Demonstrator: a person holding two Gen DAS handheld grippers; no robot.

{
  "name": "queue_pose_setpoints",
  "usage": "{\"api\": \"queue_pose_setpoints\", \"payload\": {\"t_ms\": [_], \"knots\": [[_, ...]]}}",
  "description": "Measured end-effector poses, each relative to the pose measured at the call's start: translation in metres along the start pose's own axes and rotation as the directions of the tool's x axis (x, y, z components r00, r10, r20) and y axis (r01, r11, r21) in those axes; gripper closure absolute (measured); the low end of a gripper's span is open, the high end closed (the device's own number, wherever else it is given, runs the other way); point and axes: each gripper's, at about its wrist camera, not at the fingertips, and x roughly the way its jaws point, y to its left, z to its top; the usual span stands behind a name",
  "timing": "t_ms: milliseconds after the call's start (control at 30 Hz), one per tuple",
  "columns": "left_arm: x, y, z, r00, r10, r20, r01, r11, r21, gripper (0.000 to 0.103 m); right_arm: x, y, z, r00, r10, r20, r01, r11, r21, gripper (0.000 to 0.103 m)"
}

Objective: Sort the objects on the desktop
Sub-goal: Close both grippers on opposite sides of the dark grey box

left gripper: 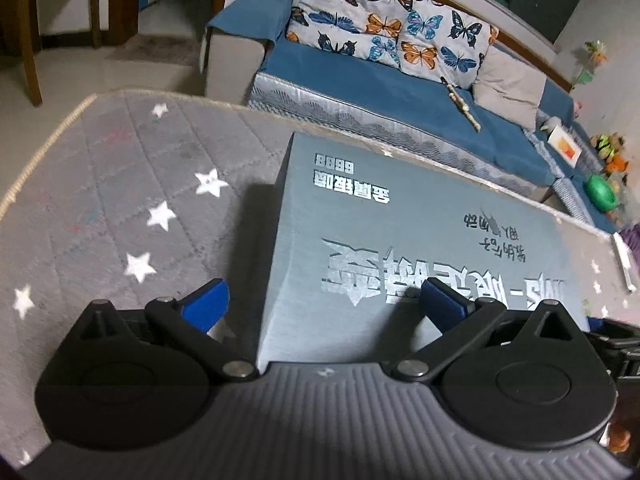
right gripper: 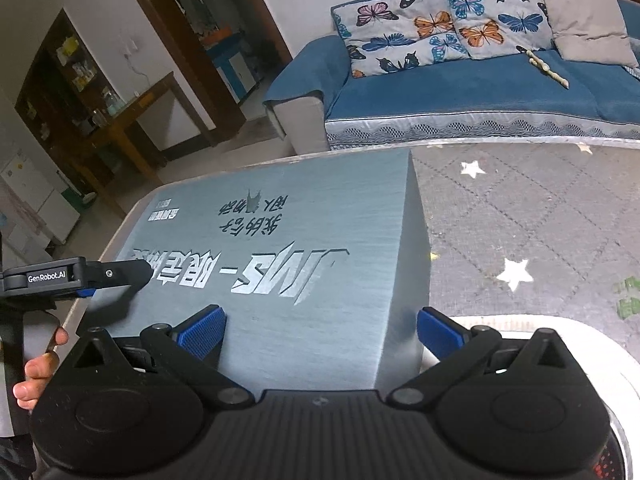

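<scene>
Grey box [right gripper: 280,256] between right claw [right gripper: 320,332] fingers

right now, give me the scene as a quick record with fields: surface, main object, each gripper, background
surface: grey quilted mat with white stars
main object: grey box with silver lettering, lying flat on the mat
left gripper: open, straddling the box's left edge, one finger over the lid, one over the mat
right gripper: open, straddling the box's right edge
hand: holds the left gripper's handle
background: blue sofa with butterfly cushions
other: white rim under the right gripper, identity unclear
</scene>
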Motion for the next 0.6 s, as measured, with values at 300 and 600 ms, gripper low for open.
{"api": "queue_pose_setpoints", "payload": {"t_ms": [300, 600], "knots": [[0.010, 0.013, 0.000, 0.998, -0.068, -0.008, 0.068, 0.995, -0.074, 0.000, 0.005, -0.005, 0.000, 1.000, 0.009, 0.010, -0.009, 1.000, 0.019, 0.000], [0.012, 0.015, 0.001, 0.997, -0.073, -0.001, 0.072, 0.995, -0.073, 0.000, 0.007, -0.009, -0.002, 1.000, 0.018, 0.018, -0.019, 0.999, 0.034, 0.000]]}}
